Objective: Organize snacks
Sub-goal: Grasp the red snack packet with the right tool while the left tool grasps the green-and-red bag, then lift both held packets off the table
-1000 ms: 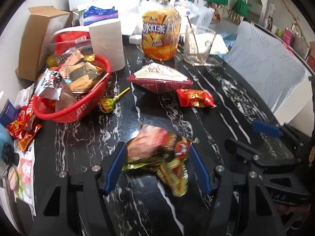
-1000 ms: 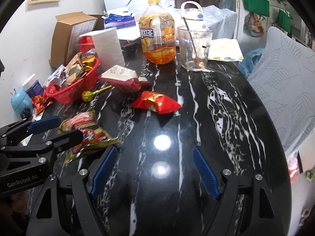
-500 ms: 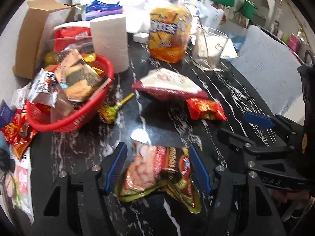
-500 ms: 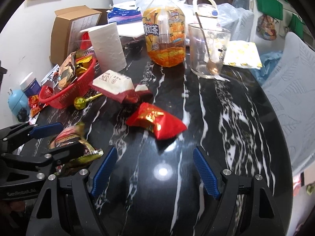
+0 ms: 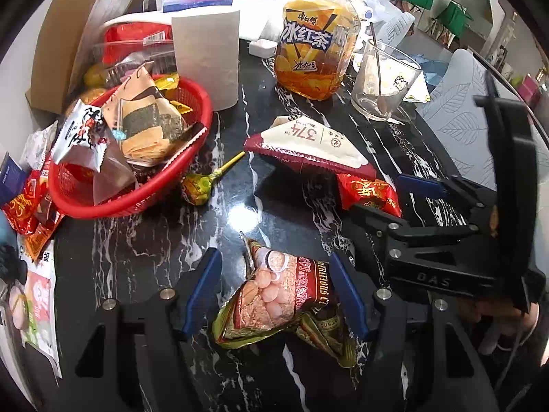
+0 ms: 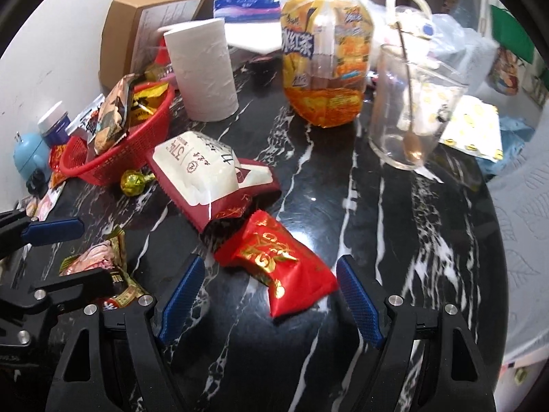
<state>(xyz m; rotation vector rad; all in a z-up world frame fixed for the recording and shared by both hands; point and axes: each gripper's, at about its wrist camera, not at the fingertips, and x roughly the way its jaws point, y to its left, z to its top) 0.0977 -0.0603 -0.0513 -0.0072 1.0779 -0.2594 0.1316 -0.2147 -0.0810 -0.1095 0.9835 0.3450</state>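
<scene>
A red basket (image 5: 137,202) (image 6: 144,151) holding several snack packs sits at the table's left. My left gripper (image 5: 274,292) is open, its jaws on either side of a gold and pink snack bag (image 5: 274,295) (image 6: 99,264) lying on the black marble table. My right gripper (image 6: 271,295) is open, its jaws on either side of a small red packet with gold print (image 6: 278,267) (image 5: 370,192). A dark red and white pack (image 5: 308,147) (image 6: 206,178) and a wrapped lollipop (image 5: 202,185) (image 6: 133,182) lie between the packet and the basket.
A paper roll (image 5: 206,61) (image 6: 202,68), a big iced tea bottle (image 5: 312,41) (image 6: 326,51) and a glass with a spoon (image 5: 381,82) (image 6: 411,113) stand behind. A cardboard box (image 5: 68,27) is at the back left. Loose packets (image 5: 24,206) lie left of the basket.
Both grippers have moved forward over the table. The gold and pink bag now lies between my left jaws, and the red packet now lies between my right jaws.
</scene>
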